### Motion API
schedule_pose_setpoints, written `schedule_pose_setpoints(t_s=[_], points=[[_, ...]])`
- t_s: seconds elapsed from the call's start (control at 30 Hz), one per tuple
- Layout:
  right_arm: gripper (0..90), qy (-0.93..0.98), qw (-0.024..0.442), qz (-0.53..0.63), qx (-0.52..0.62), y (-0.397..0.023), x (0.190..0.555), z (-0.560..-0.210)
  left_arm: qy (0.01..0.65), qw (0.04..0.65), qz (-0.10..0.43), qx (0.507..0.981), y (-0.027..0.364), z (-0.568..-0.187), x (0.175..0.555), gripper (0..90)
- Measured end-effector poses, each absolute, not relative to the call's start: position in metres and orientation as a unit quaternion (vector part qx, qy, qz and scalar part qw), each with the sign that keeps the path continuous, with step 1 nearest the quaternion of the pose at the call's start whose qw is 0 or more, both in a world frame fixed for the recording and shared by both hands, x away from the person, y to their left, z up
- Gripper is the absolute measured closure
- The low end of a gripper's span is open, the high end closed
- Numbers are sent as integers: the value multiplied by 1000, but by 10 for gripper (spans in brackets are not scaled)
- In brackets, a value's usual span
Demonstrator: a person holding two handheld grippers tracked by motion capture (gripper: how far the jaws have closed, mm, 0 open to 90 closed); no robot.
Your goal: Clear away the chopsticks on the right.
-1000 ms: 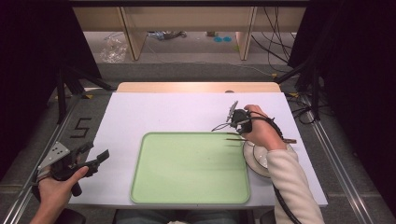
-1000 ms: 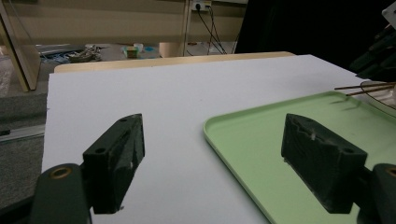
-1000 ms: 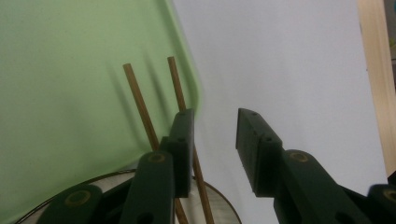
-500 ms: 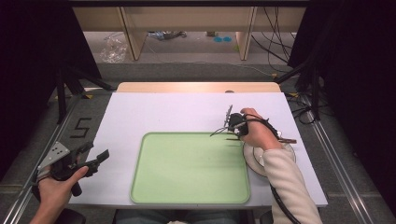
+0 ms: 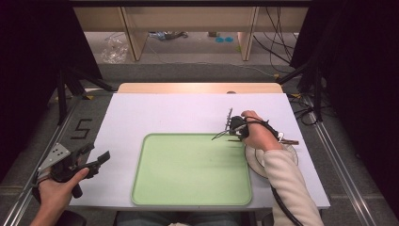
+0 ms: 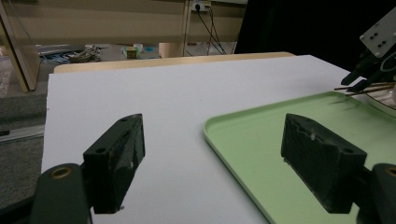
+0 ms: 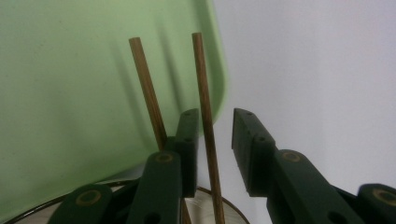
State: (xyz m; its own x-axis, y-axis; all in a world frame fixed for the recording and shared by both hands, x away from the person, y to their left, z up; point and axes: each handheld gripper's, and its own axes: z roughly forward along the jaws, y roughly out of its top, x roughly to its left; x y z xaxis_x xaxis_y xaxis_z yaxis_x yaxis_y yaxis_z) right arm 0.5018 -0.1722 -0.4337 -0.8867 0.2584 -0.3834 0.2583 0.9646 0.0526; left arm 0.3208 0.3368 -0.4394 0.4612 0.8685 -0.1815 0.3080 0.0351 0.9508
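Right gripper (image 7: 212, 140): jaws narrowed and just closing, one chopstick (image 7: 205, 116) in the gap, pads not yet pressing; a second chopstick (image 7: 148, 98) lies outside the left jaw. Both sticks reach from the plate (image 7: 205, 210) over the green tray (image 7: 70, 93) corner. High view adds the plate (image 5: 256, 160) beside the tray on the white surface (image 5: 164, 117). Left gripper (image 6: 210, 154): jaws wide, empty, above the surface near the tray's edge.
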Motion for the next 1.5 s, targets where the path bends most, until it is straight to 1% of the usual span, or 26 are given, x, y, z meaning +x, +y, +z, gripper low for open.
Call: schedule_pose_setpoints(t_s=[0.03, 0.27, 0.37, 0.57, 0.83, 1.03, 1.2, 1.27, 1.3, 1.43, 1.5], points=[[745, 972, 189, 3, 137, -172, 502, -434, 454, 558, 251, 648, 337, -439, 321, 217], [786, 973, 191, -6, 129, -172, 502, -436, 454, 558, 251, 647, 337, -439, 321, 217], [801, 973, 185, -8, 135, -172, 501, -438, 454, 558, 251, 648, 337, -439, 321, 218], [855, 974, 184, -15, 130, -170, 500, -439, 454, 558, 251, 648, 337, -439, 321, 218], [874, 974, 195, -16, 112, -169, 499, -437, 454, 558, 251, 647, 337, -439, 321, 218], [876, 970, 219, 2, 111, -167, 498, -428, 454, 558, 251, 647, 337, -439, 321, 218], [876, 956, 273, 35, 99, -165, 498, -407, 454, 558, 251, 648, 337, -439, 321, 218], [877, 946, 297, 67, 111, -164, 495, -394, 454, 559, 251, 647, 337, -439, 321, 218], [877, 939, 318, 80, 106, -164, 495, -388, 454, 559, 251, 647, 337, -439, 321, 218], [877, 907, 372, 146, 134, -165, 487, -360, 454, 560, 250, 646, 337, -439, 321, 218], [877, 888, 394, 185, 147, -166, 482, -347, 454, 559, 250, 647, 337, -439, 321, 218]])
